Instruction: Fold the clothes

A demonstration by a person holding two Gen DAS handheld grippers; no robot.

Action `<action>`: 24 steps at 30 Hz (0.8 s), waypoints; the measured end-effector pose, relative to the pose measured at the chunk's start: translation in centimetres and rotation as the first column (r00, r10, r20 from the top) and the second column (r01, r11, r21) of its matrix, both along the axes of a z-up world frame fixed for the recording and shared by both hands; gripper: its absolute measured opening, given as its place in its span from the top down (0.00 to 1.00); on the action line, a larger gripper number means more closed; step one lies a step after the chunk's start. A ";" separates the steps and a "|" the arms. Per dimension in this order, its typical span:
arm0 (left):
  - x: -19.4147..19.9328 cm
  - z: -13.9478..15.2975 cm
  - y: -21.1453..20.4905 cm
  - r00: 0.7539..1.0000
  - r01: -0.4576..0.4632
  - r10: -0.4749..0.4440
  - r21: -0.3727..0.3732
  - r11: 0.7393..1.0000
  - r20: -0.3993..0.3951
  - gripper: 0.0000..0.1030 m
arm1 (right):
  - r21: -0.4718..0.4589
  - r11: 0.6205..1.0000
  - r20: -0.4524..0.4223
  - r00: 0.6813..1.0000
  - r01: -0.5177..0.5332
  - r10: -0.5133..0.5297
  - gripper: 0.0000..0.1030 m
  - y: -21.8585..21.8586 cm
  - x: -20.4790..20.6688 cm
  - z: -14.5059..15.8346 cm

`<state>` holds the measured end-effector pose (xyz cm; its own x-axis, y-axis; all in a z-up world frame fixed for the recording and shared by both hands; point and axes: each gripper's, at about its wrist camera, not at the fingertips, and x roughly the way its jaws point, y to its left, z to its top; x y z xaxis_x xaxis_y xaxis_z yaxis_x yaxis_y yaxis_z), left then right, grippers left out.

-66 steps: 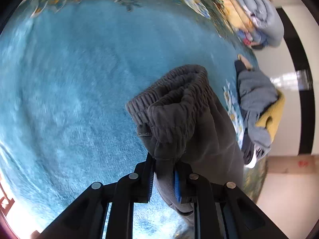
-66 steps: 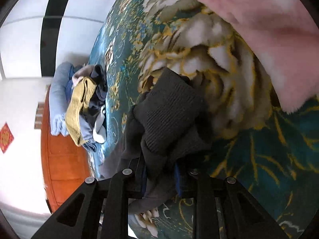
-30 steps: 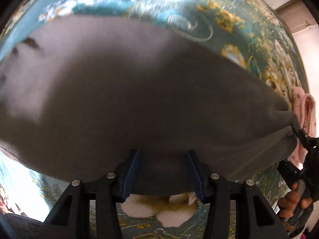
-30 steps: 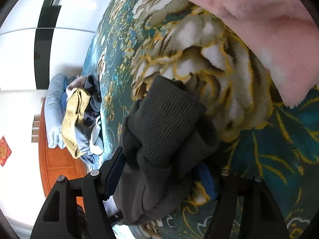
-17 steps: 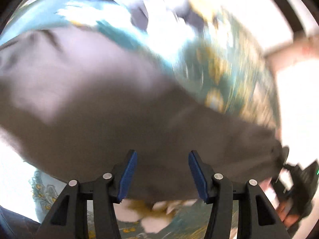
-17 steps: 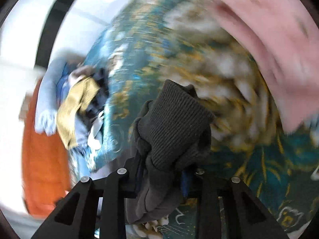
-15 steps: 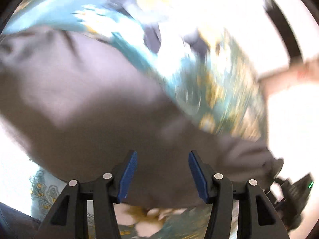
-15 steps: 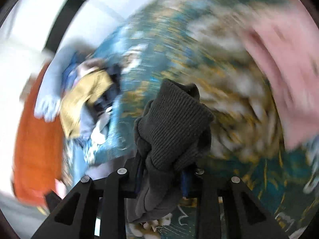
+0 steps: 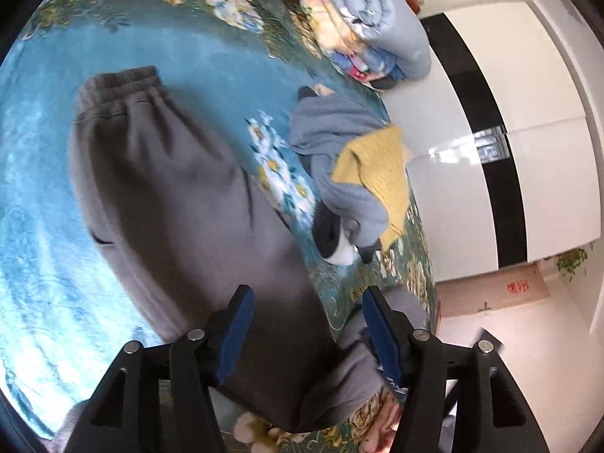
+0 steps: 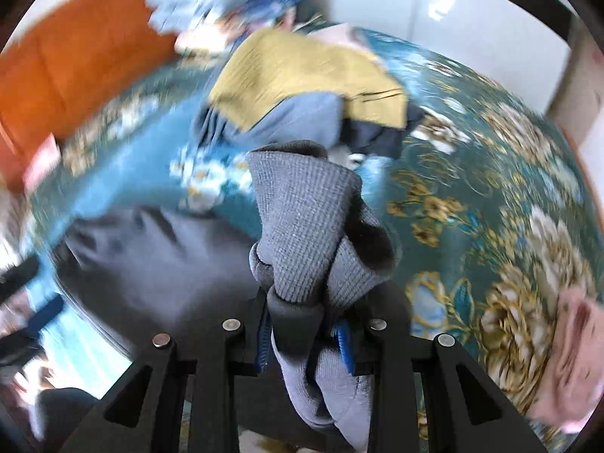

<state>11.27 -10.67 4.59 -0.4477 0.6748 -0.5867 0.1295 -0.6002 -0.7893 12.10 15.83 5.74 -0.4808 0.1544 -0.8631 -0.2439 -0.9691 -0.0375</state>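
While the left gripper (image 9: 307, 330) stands wide apart over the fleecy grey sweatpants (image 9: 181, 204) spread on the plush teal floral blanket (image 9: 45, 173), their elastic waistband lies at 11 o'clock. The right gripper (image 10: 304, 334) pinches their ribbed cuff (image 10: 305, 222).

Floral blanket (image 9: 211, 41), orange headboard (image 10: 75, 60)

White wall (image 9: 536, 87), orange wooden headboard (image 10: 75, 53), floral teal bedspread (image 9: 234, 26)
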 end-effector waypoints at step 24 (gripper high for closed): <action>-0.2 -3.6 -2.8 0.993 -0.067 0.053 0.132 0.989 0.102 0.32 | -0.145 0.986 0.094 0.991 -0.078 0.093 0.49 -1.1 -0.5 -2.0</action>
<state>11.10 -13.47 0.98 -0.4347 0.7247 -0.5347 0.2427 -0.4775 -0.8445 11.56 14.77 3.72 -0.3966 -0.0099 -0.9179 -0.1618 -0.9835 0.0805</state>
